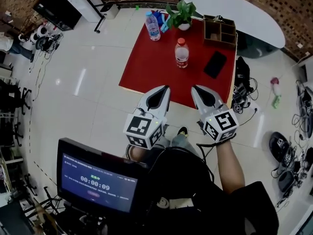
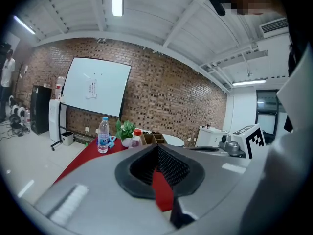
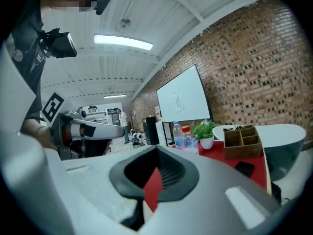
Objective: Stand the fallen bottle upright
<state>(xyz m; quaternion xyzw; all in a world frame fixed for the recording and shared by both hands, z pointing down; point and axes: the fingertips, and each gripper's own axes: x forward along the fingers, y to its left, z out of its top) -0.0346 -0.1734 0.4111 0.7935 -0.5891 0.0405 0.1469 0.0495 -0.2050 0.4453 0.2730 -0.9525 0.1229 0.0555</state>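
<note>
Two hand-held grippers, side by side in the head view, tips pointing toward the near edge of the red table (image 1: 146,65). L = left gripper (image 1: 165,88): jaws together, nothing between them. R = right gripper (image 1: 195,89): jaws likewise together, empty. Neither touches any obj. on the table.

Red-cap bottle (image 1: 181,53): upright, approx. mid-table, apart from all else. Blue-label bottle (image 1: 152,26): upright too, near the far-left corner, just beside a potted plant (image 1: 181,14). Wooden organiser (image 1: 220,32): far-right corner, compartments open upward. Black phone (image 1: 215,64): flat on the cloth, in front of the organiser, to the right of the red-cap bottle. Monitor (image 1: 98,180): bottom left, by the person, screen lit.
</note>
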